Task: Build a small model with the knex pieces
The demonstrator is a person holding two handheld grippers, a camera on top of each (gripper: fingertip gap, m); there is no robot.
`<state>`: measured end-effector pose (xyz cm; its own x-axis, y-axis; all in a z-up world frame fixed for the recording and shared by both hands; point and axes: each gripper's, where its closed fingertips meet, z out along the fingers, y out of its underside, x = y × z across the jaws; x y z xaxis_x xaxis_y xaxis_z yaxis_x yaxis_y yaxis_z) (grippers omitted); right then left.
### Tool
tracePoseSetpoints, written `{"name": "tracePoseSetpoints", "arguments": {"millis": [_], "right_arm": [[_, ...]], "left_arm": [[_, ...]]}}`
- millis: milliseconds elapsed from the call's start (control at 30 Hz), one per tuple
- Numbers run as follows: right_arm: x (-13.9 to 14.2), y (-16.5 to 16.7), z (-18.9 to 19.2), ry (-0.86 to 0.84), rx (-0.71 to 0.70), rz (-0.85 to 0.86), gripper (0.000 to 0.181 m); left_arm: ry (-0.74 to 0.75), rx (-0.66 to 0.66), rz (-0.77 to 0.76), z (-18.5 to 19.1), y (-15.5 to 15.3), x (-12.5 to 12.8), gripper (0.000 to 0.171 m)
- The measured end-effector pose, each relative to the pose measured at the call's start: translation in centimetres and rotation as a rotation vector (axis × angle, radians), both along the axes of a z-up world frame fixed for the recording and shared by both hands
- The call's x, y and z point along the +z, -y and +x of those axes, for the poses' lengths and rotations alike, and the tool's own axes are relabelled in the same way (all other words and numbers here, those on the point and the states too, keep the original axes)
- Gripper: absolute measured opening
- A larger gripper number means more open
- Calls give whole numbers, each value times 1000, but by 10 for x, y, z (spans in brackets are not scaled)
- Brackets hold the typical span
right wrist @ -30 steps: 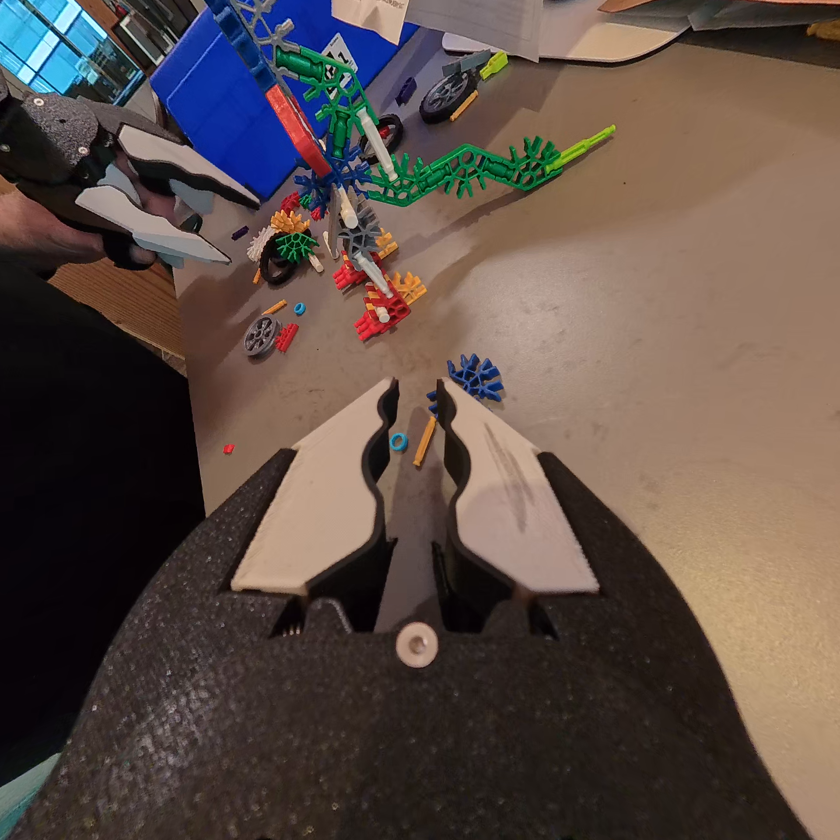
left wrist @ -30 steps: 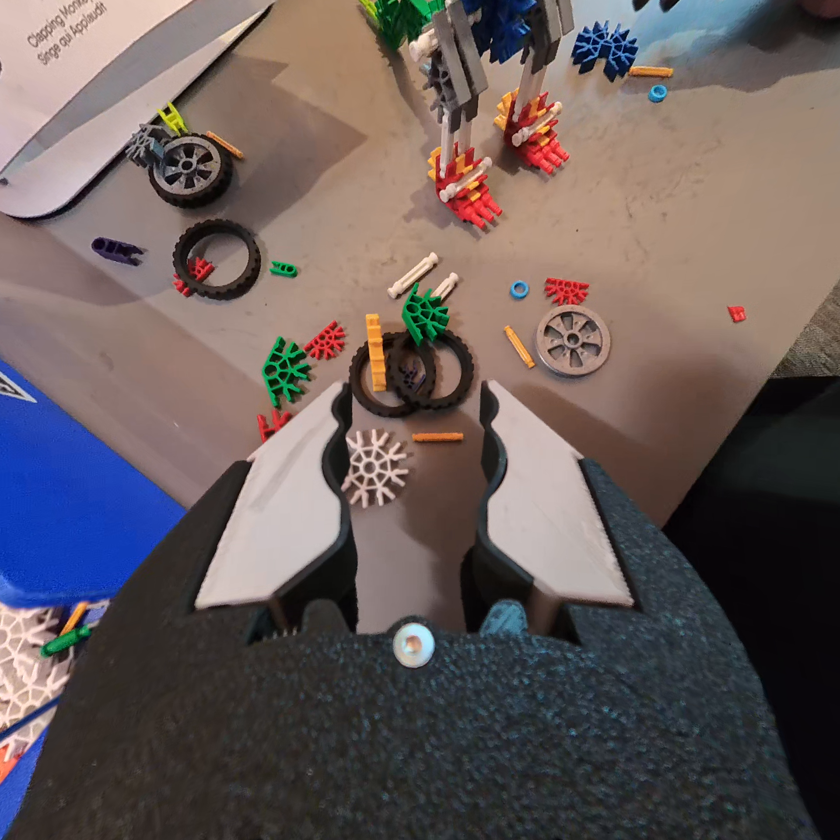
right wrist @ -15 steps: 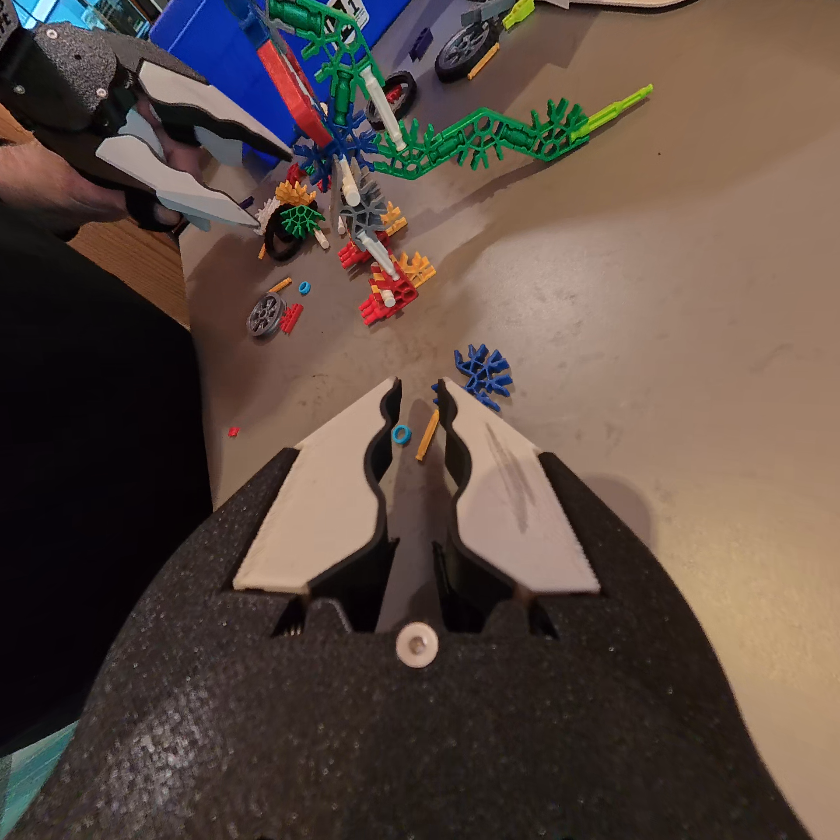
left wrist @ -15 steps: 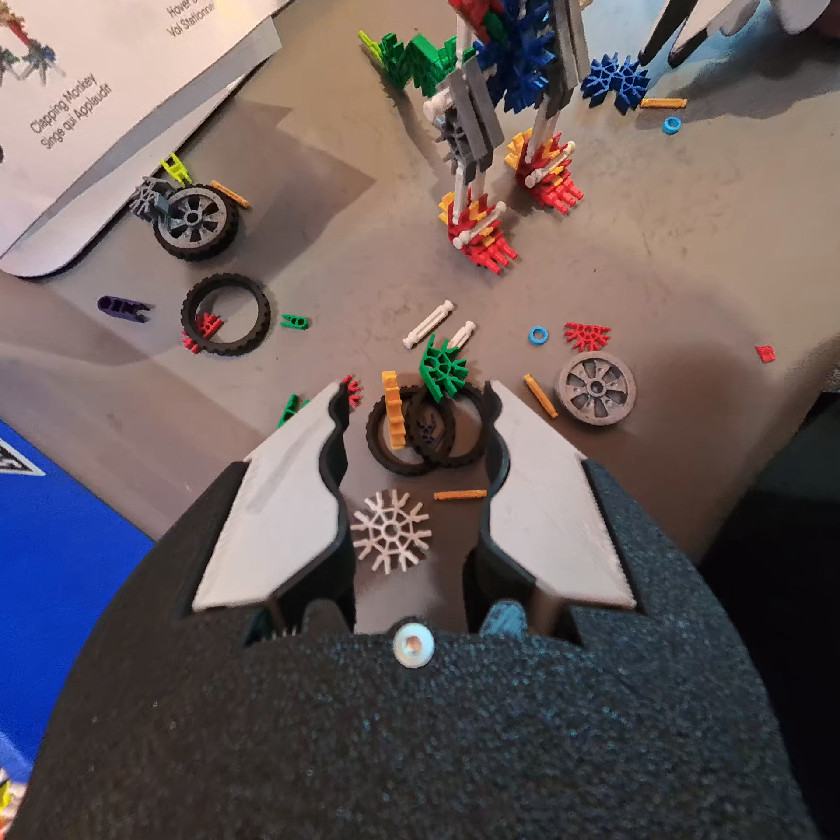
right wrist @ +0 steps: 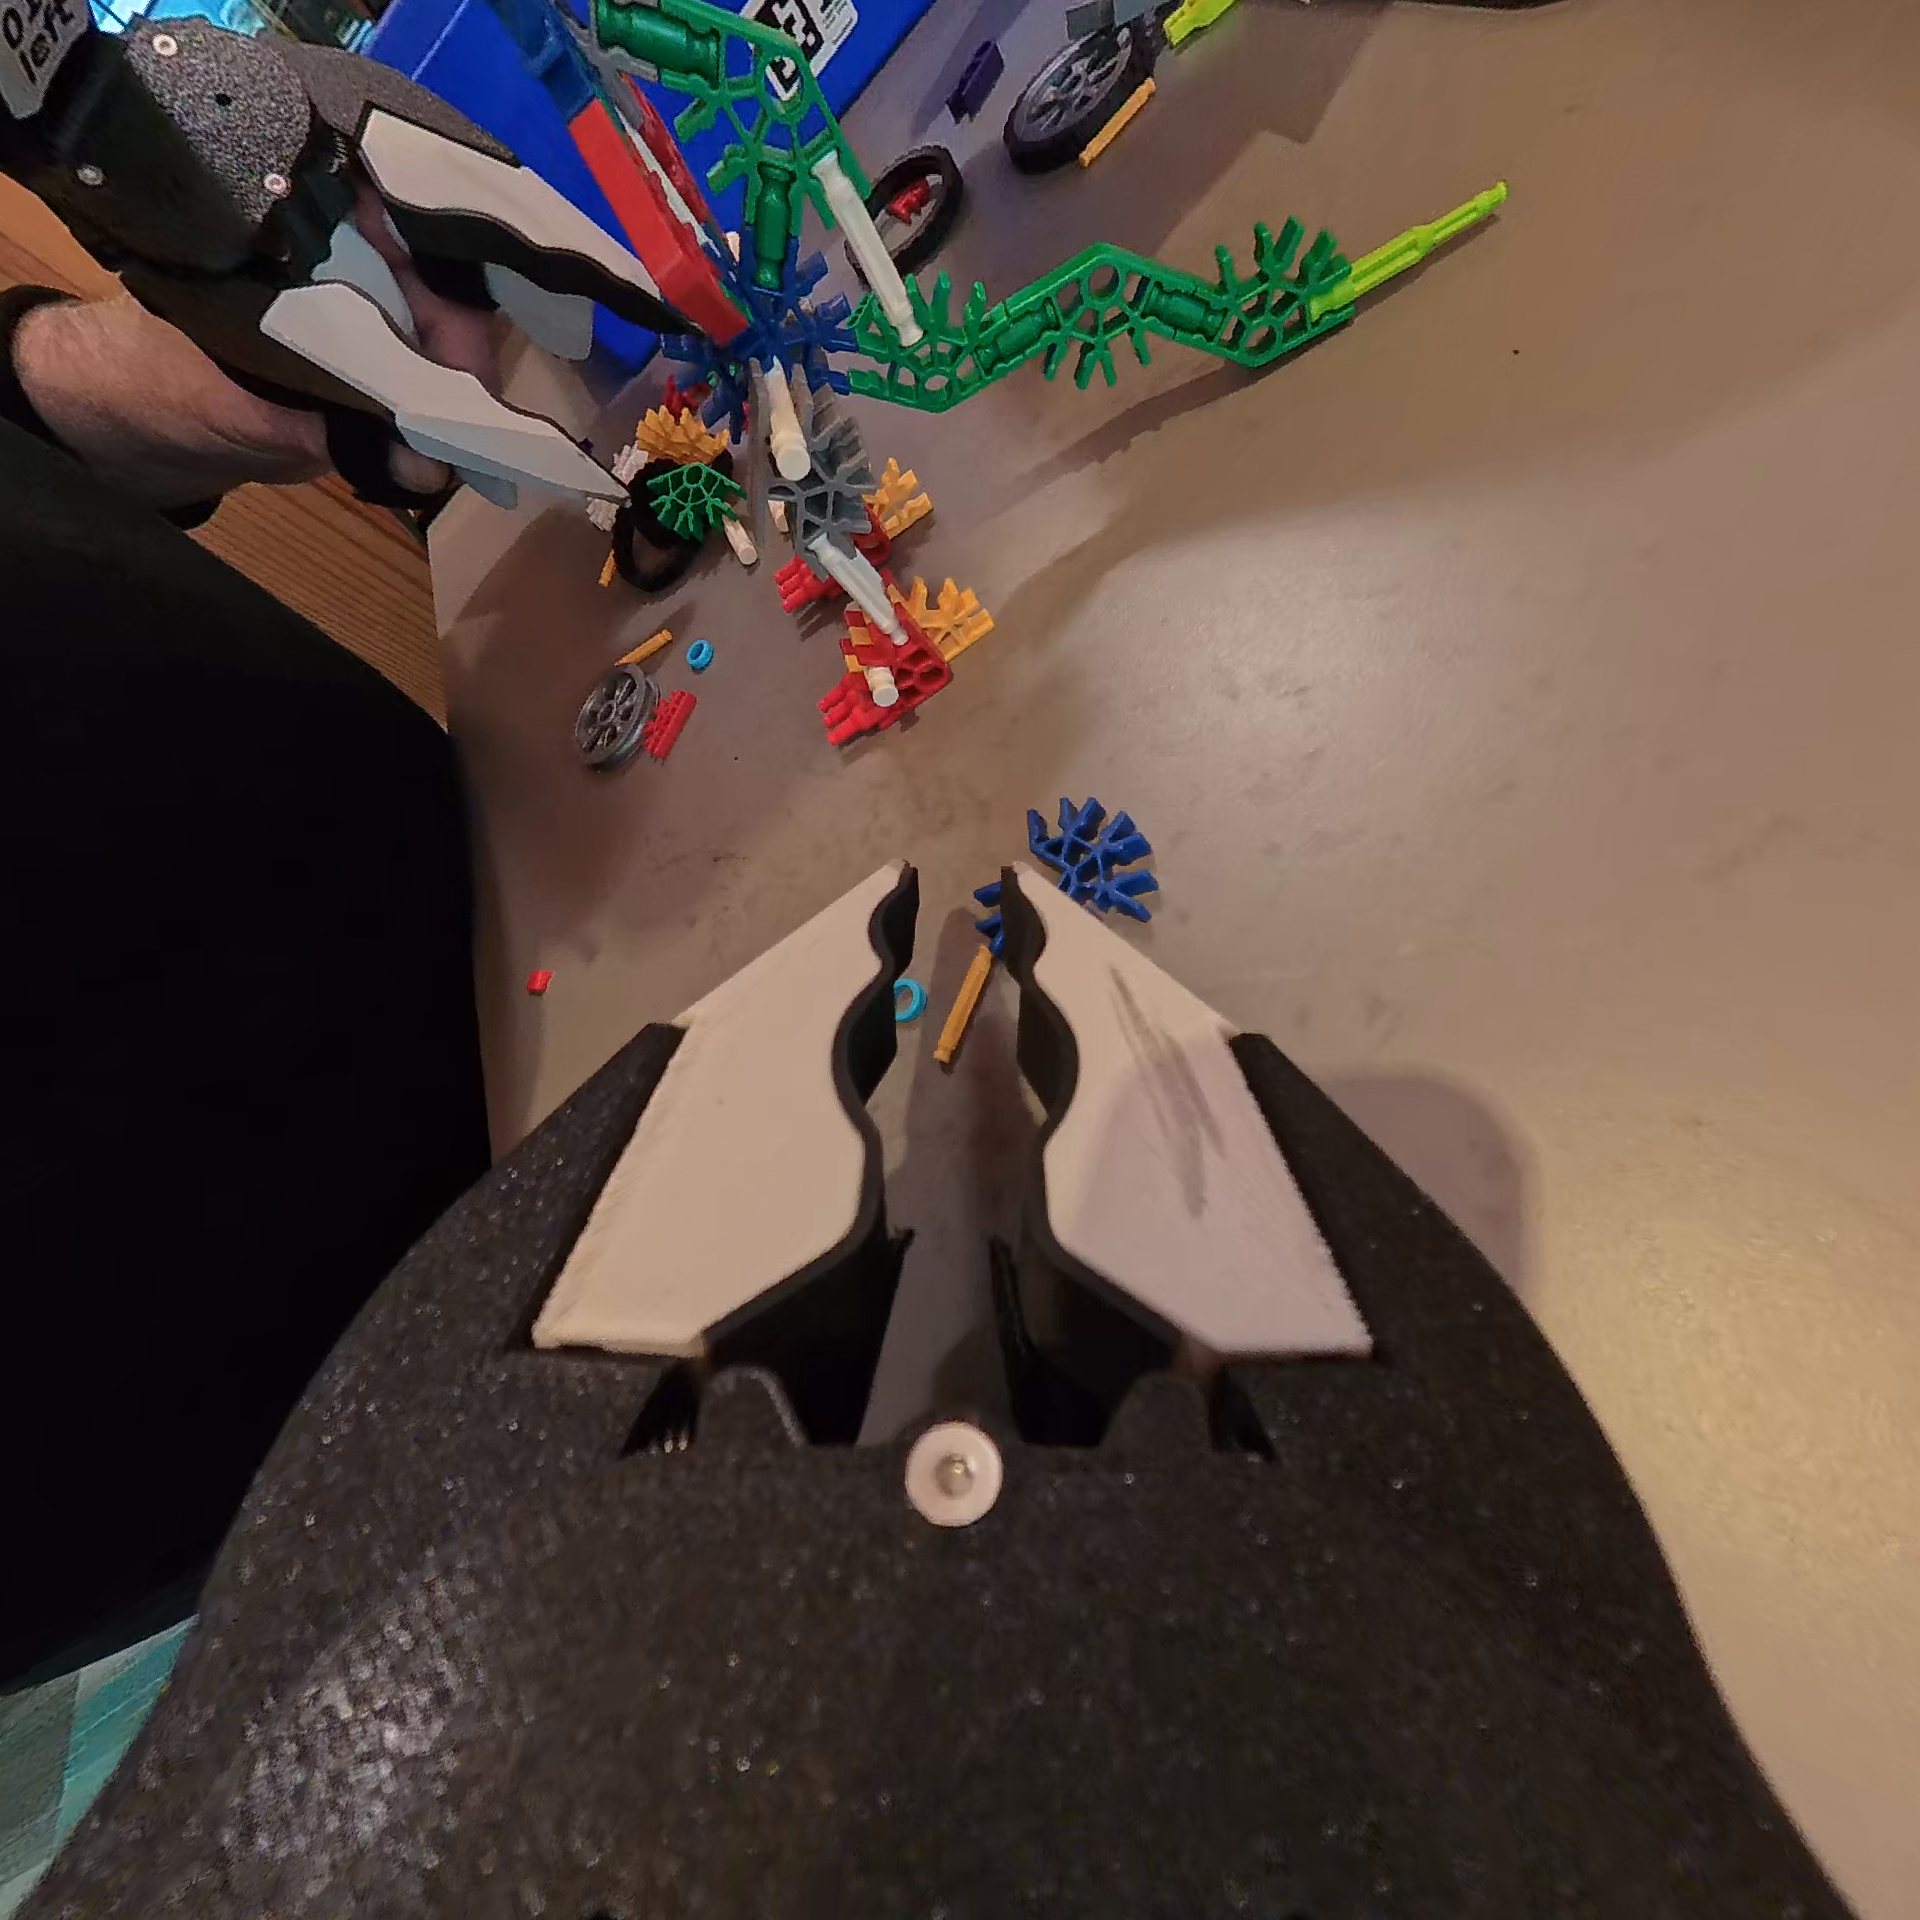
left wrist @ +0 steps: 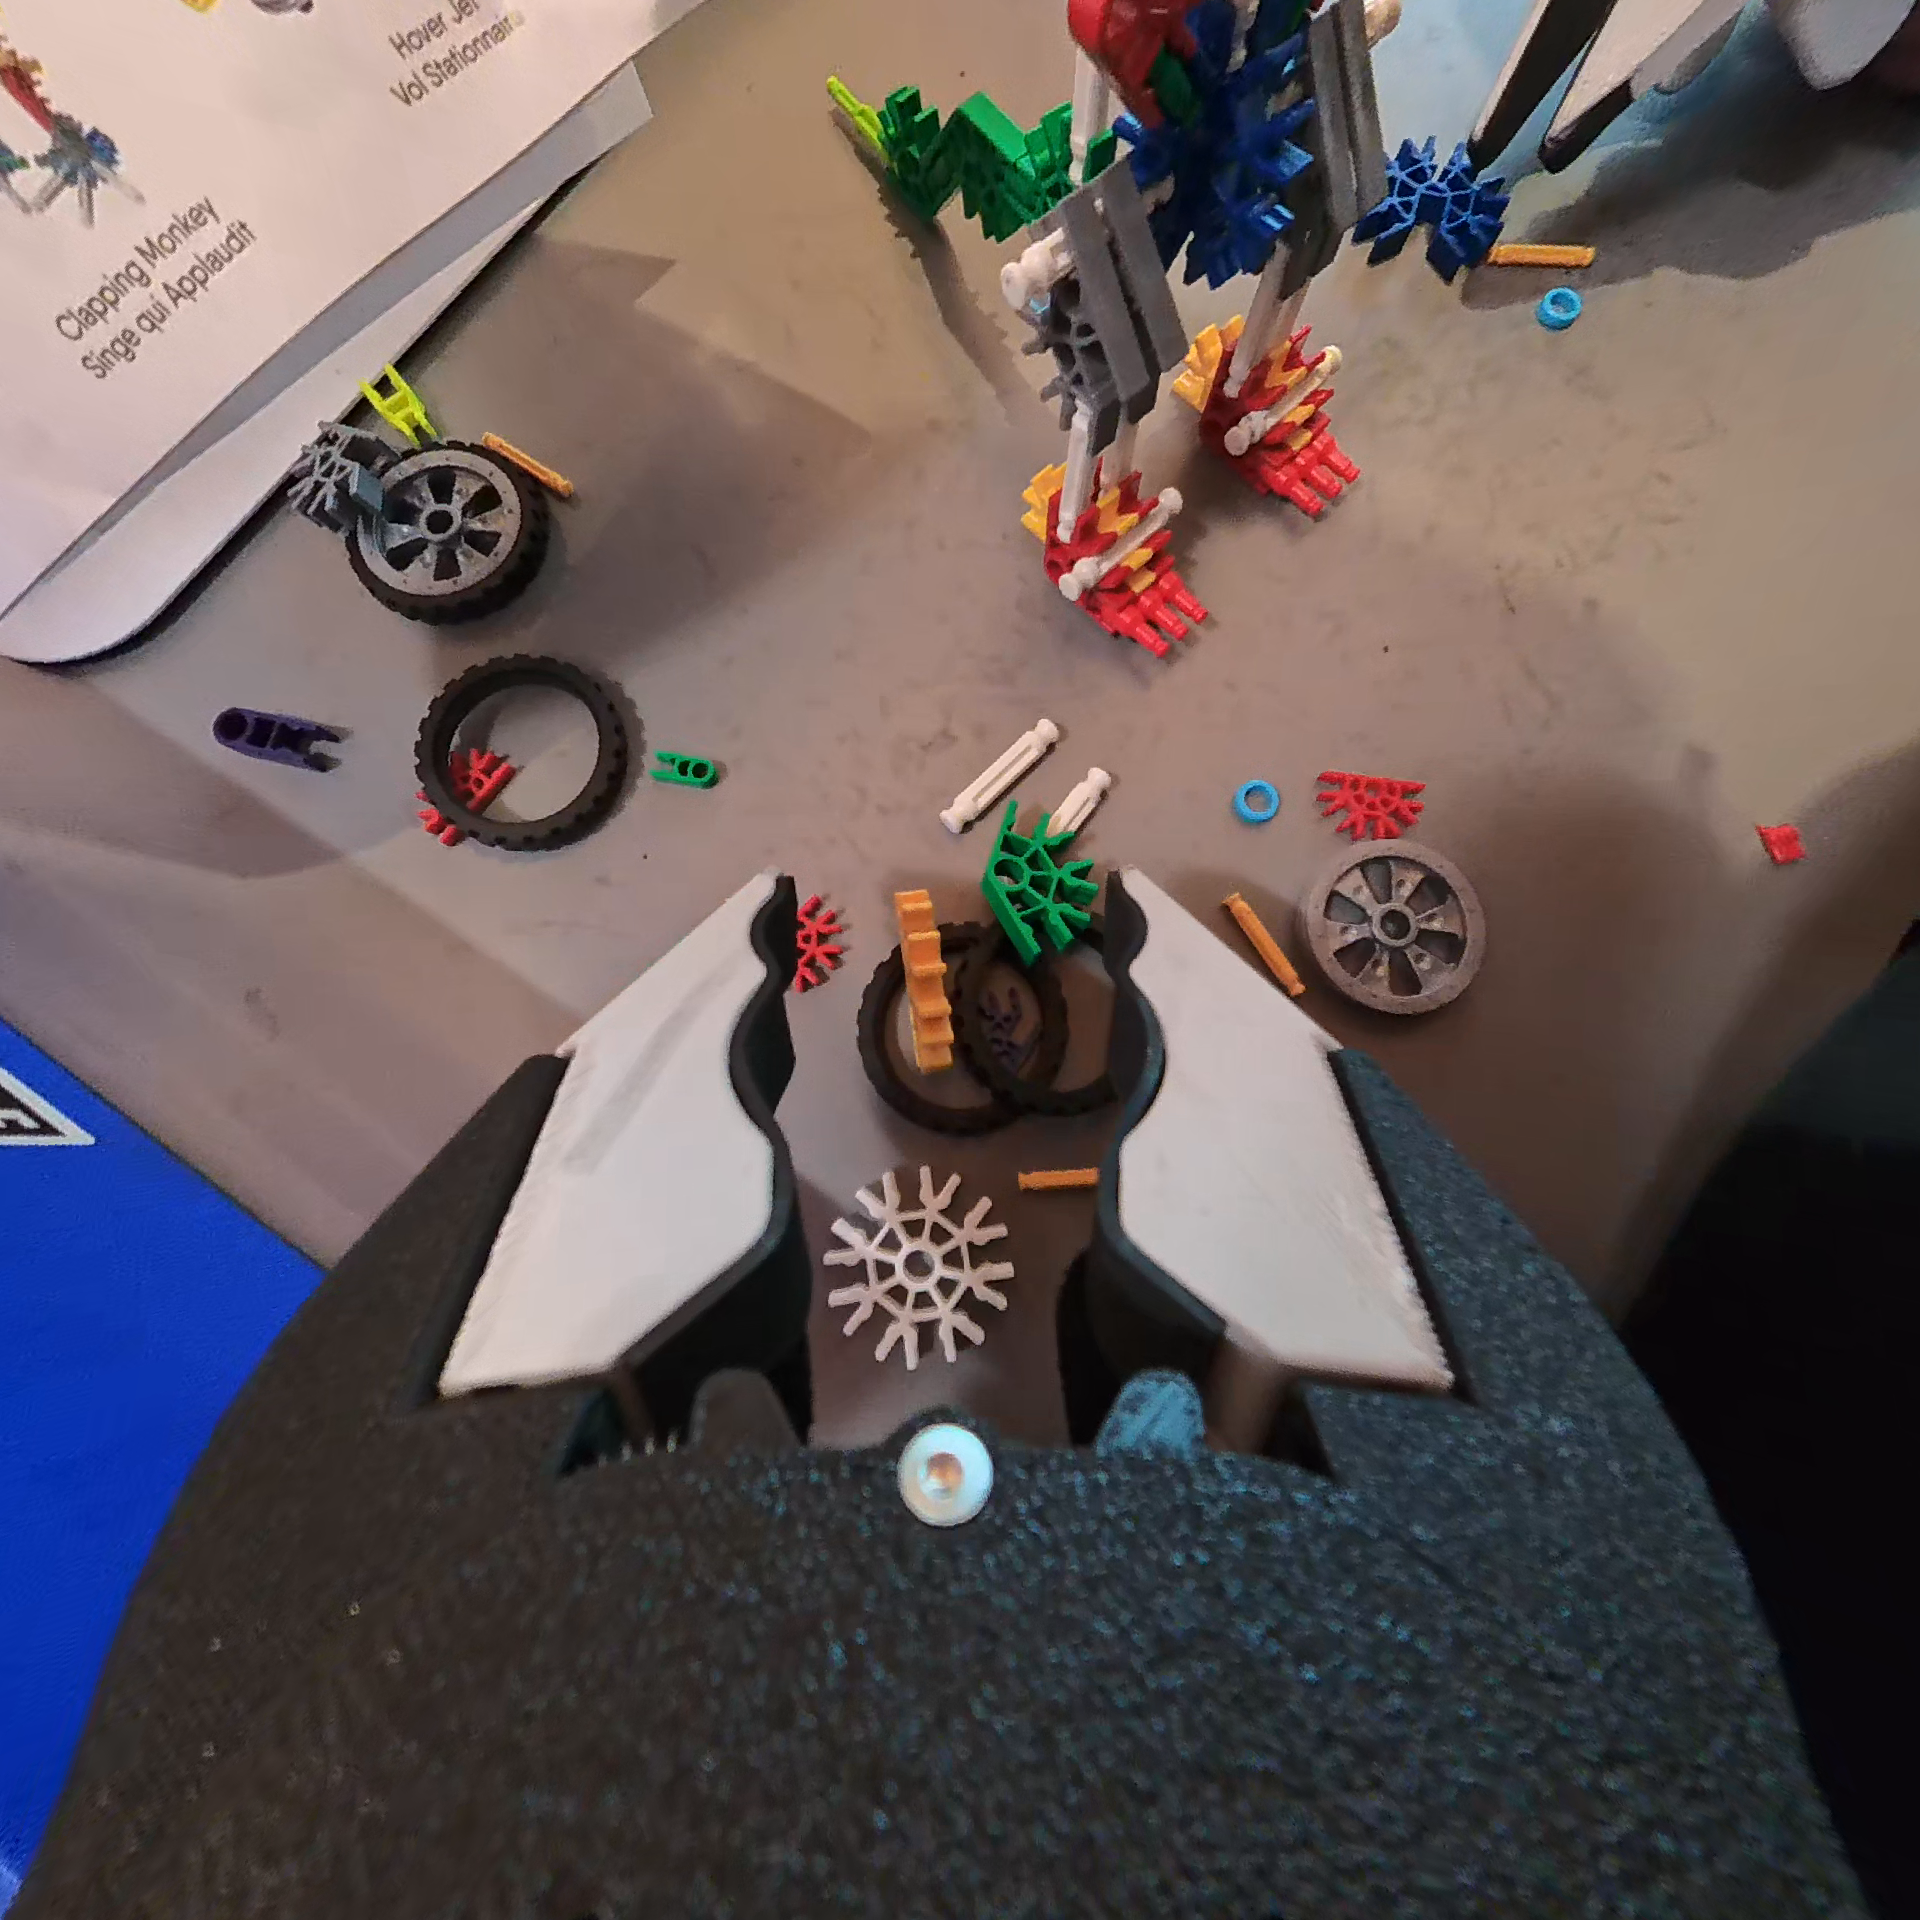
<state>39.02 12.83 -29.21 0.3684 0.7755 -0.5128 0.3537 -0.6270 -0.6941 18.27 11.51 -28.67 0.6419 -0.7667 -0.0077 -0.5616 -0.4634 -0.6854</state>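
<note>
Above black tyres (left wrist: 971, 1029), left gripper (left wrist: 945, 894) wide open, empty.

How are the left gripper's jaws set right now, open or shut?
Open. The left gripper has a wide gap between its jaws, with two overlapping black tyres and a white snowflake piece visible there, ungripped.

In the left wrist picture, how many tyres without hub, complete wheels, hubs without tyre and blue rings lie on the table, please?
Bare tyres: 3
Whole wheel: 1
Bare hub: 1
Blue rings: 2
Total: 7
</note>
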Motion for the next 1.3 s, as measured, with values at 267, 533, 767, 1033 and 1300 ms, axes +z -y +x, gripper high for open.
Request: {"name": "tracePoseSetpoints", "arguments": {"millis": [267, 533, 767, 1033, 1300], "right_arm": [[0, 1, 0, -1, 6, 0, 16], [1, 2, 0, -5, 10, -2, 16], [1, 2, 0, -7, 15, -3, 16], [1, 3, 0, -7, 20, -4, 16], [2, 2, 1, -17, 13, -3, 16]], "left_arm": [[-2, -5, 1, 3, 0, 0, 57], [-7, -4, -1, 4, 1, 0, 57], [-7, -5, 1, 5, 0, 0, 57], [-10, -4, -1, 6, 0, 0, 57], [-9, -4, 0, 9, 0, 1, 57]]}}
